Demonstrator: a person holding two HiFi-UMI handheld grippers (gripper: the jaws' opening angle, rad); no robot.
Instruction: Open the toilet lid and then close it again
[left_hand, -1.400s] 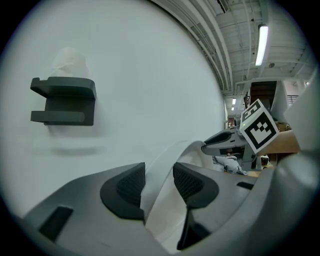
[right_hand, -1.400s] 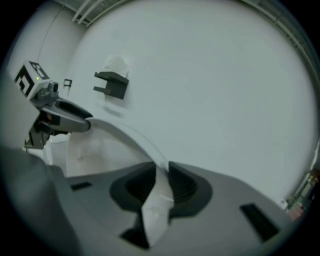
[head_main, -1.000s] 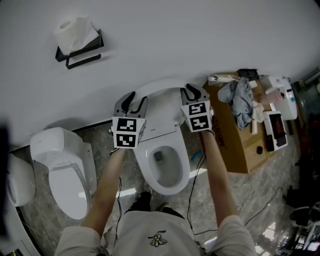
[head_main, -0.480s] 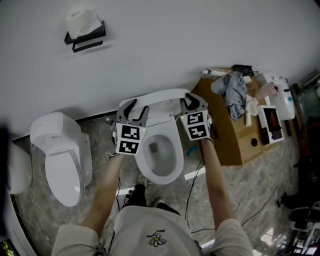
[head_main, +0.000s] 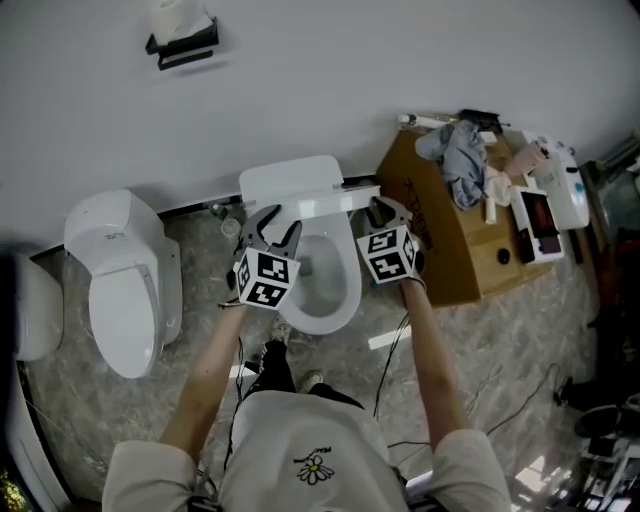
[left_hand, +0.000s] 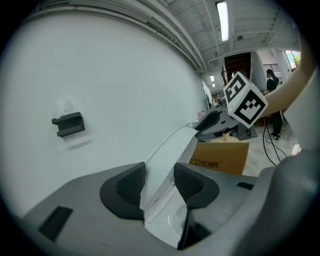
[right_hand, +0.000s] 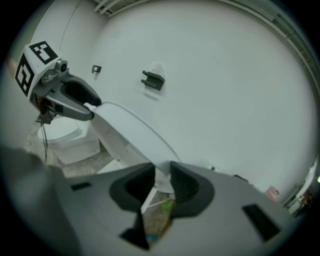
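Note:
The white toilet (head_main: 325, 288) stands in the middle of the head view, its bowl uncovered. Its lid (head_main: 290, 185) hangs half lowered, tilted away from the wall. My left gripper (head_main: 272, 222) has the lid's left edge (left_hand: 167, 157) between its pads. My right gripper (head_main: 388, 210) has the right edge (right_hand: 131, 129) the same way. In both gripper views the lid fills the gap between the pads, so each is shut on it, though both pairs of jaws have just been opening a little. Each gripper view shows the other gripper (left_hand: 212, 122) (right_hand: 75, 97) at the lid's far edge.
A second toilet (head_main: 115, 280), lid down, stands to the left. A cardboard box (head_main: 440, 245) right of the bowl carries a cloth (head_main: 462, 155) and small devices. A paper holder (head_main: 185, 42) hangs on the wall. Cables lie on the floor. A person (left_hand: 272, 82) stands far off.
The lid has come down from upright against the wall to a half-lowered tilt. Both grippers have moved with it, away from the wall and slightly lower.

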